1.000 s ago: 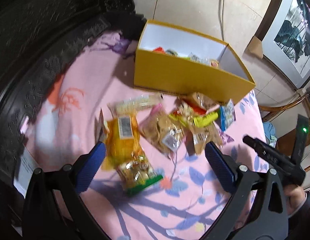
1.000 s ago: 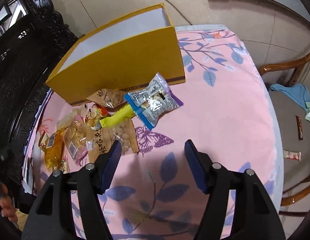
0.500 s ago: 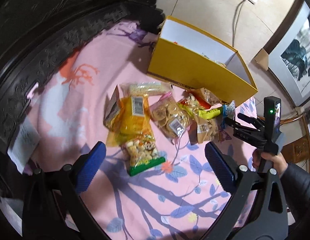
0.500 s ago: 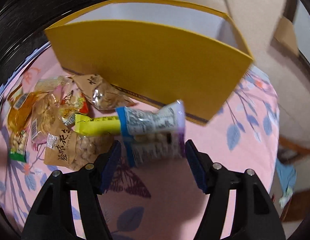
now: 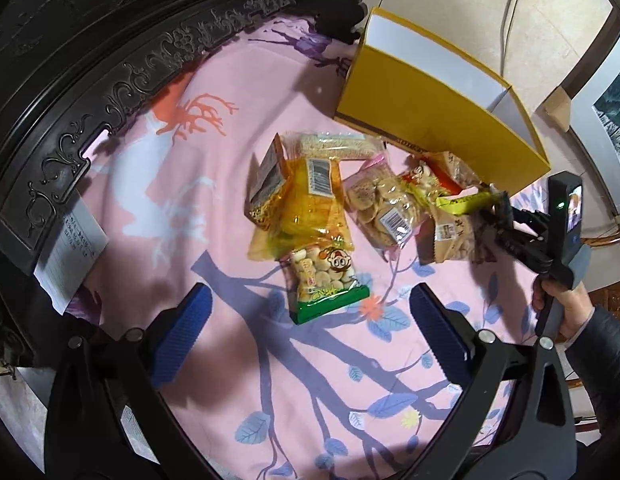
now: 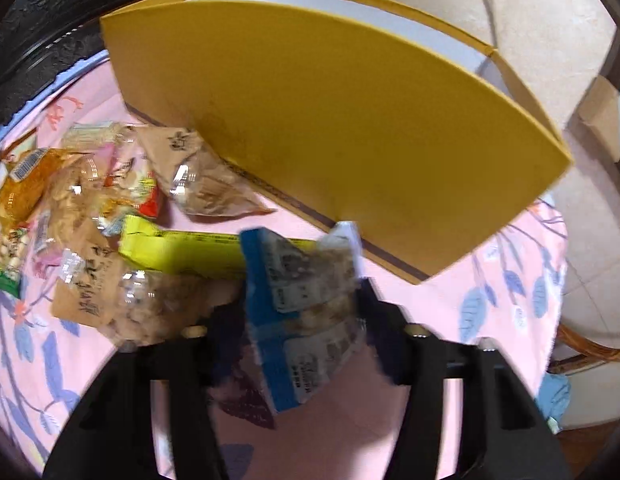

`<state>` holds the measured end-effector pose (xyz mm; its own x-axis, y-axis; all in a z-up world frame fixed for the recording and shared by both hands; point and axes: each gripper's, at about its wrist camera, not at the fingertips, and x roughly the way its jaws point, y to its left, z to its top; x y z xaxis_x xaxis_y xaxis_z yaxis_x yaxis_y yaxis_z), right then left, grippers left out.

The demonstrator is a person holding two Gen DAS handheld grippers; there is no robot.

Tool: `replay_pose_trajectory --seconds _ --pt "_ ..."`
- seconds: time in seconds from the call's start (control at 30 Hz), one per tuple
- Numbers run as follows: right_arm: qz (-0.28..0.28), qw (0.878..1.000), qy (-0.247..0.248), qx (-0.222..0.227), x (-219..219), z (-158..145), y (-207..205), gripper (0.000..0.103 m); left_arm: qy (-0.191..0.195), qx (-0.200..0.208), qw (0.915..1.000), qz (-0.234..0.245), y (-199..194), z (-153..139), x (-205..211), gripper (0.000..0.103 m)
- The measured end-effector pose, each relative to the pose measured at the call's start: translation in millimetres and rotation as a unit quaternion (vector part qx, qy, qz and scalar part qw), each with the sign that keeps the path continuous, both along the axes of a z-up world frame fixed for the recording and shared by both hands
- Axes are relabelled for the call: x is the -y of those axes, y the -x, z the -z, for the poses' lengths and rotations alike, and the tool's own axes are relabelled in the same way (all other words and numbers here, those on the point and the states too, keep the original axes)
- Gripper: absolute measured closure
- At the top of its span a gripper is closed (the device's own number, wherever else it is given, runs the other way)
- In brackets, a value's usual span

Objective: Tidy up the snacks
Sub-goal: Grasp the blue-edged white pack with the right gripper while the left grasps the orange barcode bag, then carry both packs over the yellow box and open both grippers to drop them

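Pink flowered cloth [image 5: 214, 184] covers the table I work over, with a yellow box [image 6: 349, 128] standing open on it against a dark carved frame [image 5: 110, 68].

My right gripper [image 6: 302, 320] has its fingers drawn in on a blue-edged snack packet [image 6: 306, 304], one pad at each side of it, pressing it just in front of the yellow box's near wall. That view is blurred, so I cannot read the print on the packet, and its lower corner runs down between the gripper's arms. Behind the packet, on the side away from the box's right corner, a long yellow-green bar wrapper [image 6: 182, 248] lies partly under it. From my left wrist camera the right gripper [image 5: 499, 210] shows only as dark fingers at the pile's edge near the box; the packet itself is hidden there.

My left gripper [image 5: 310, 328] hangs with its blue pads wide apart, holding nothing and touching nothing. Farther from the yellow box than the rest of the pile, a green-bottomed biscuit bag [image 5: 323, 280] lies ahead of it. Nearer the box lie an orange bag [image 5: 310, 200], a clear bag of round crackers [image 5: 381, 204] and a brown paper-look bag [image 5: 453, 236], overlapping one another.

The box's inside is cut off from both cameras; only white inner walls show.
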<state>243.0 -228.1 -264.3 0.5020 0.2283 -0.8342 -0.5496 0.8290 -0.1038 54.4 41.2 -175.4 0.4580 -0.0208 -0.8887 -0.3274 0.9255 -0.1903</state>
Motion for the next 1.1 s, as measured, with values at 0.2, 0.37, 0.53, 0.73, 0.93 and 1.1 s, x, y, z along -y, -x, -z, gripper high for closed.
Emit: replay_pose_trajectory --seconds 0.2,0.37,0.53,0.73,0.93,1.1 --pt "0.088 0.993 -0.07 -0.021 42 -13 5 0.086 -0.015 -0.01 0.9998 0.001 -20 17 -3 0.002" --pt "0.126 0.982 -0.139 -0.034 58 -33 41 0.086 -0.003 -0.025 0.9997 -0.008 -50 43 -11 0.002" --pt "0.143 0.968 -0.195 -0.064 55 -46 76 0.086 0.014 -0.05 0.9983 -0.027 -76 68 -15 0.004" --pt "0.135 0.962 -0.22 -0.089 28 -54 96 0.086 0.009 -0.071 0.9972 -0.023 -92 81 -12 0.031" --pt "0.125 0.96 -0.233 -0.093 11 -58 101 0.086 0.015 -0.062 0.9979 -0.015 -90 80 -13 0.048" --pt "0.114 0.96 -0.244 -0.081 5 -71 101 0.086 0.029 -0.031 0.9991 0.001 -79 63 -9 0.054"
